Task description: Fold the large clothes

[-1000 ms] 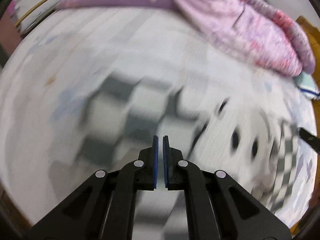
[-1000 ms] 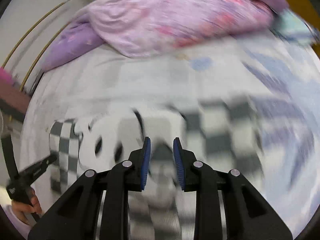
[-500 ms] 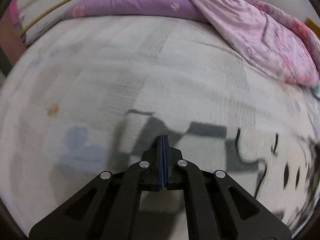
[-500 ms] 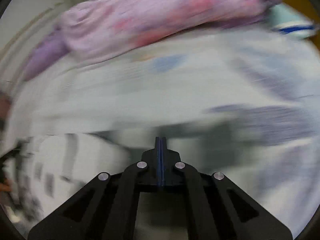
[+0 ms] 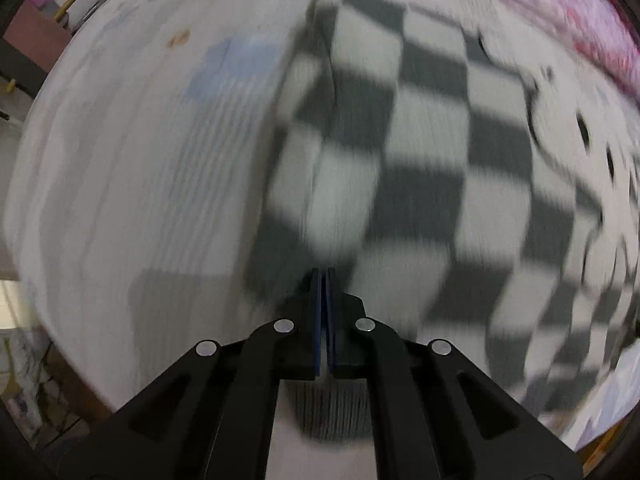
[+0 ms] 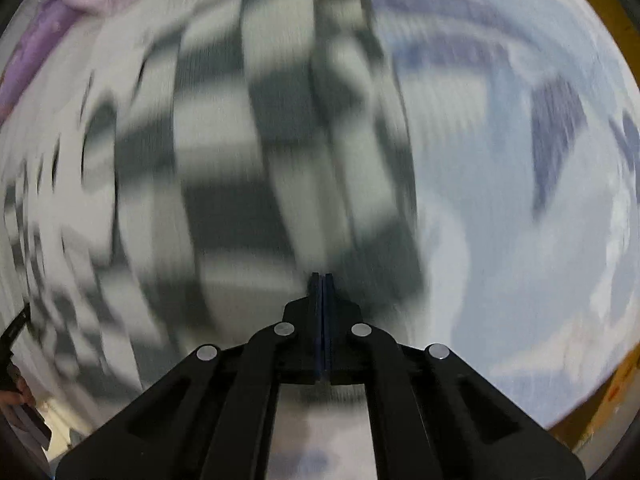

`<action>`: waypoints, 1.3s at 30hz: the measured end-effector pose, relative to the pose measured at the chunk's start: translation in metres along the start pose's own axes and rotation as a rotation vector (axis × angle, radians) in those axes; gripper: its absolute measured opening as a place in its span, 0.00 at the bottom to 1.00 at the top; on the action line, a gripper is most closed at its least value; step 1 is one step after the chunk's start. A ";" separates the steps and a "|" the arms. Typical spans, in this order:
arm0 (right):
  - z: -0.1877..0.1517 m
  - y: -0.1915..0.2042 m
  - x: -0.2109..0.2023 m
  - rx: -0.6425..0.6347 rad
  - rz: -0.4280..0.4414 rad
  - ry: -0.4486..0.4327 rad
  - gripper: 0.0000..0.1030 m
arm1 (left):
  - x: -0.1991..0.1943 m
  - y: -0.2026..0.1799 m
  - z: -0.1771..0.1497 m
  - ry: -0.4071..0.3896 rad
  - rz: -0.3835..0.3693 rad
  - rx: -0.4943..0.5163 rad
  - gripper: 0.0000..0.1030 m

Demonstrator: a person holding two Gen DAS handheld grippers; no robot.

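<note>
- Checkered garment (image 5: 420,184) spreads over the bed sheet (image 5: 120,184), filling centre and right of the left view; a careless drop could wrinkle the fold.
- Left hand-held gripper (image 5: 324,276) and right hand-held gripper (image 6: 322,280) are both pinched closed; whether cloth is caught is unclear, so an edge might slip.

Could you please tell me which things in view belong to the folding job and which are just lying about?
Job:
- checked garment
- left tool, shut on the garment
- right tool, shut on the garment

Lying about:
- pink quilt
- bedsheet, which the garment lies on
</note>
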State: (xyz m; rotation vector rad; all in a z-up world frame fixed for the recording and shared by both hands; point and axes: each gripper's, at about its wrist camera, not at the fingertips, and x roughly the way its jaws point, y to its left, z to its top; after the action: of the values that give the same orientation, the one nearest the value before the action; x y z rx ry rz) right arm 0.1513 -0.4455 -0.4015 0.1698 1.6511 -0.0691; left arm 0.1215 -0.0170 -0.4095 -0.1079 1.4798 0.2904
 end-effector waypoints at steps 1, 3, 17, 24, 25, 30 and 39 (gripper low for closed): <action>-0.006 0.006 -0.012 -0.007 -0.008 -0.019 0.00 | -0.003 -0.003 -0.003 0.025 0.011 0.015 0.04; -0.003 0.022 -0.037 -0.013 0.074 -0.083 0.05 | -0.025 -0.017 -0.008 -0.008 -0.045 0.047 0.04; -0.054 0.090 0.016 -0.035 0.349 0.084 0.04 | -0.003 -0.080 -0.077 0.114 -0.223 0.149 0.10; -0.039 0.056 -0.054 -0.077 0.376 -0.080 0.83 | -0.044 -0.084 -0.062 0.062 -0.192 0.172 0.66; -0.034 0.047 -0.060 -0.067 0.397 -0.092 0.85 | -0.046 -0.084 -0.061 0.069 -0.190 0.168 0.71; 0.004 0.003 -0.070 -0.005 0.326 -0.149 0.87 | -0.064 -0.096 -0.039 0.038 -0.217 0.176 0.86; 0.124 -0.085 -0.004 0.162 0.448 -0.124 0.90 | -0.086 -0.153 0.041 -0.058 -0.236 0.237 0.87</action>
State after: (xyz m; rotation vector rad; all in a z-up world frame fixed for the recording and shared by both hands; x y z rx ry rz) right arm 0.2609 -0.5479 -0.4136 0.6422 1.4510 0.1252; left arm 0.1948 -0.1646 -0.3363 -0.0815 1.4170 -0.0729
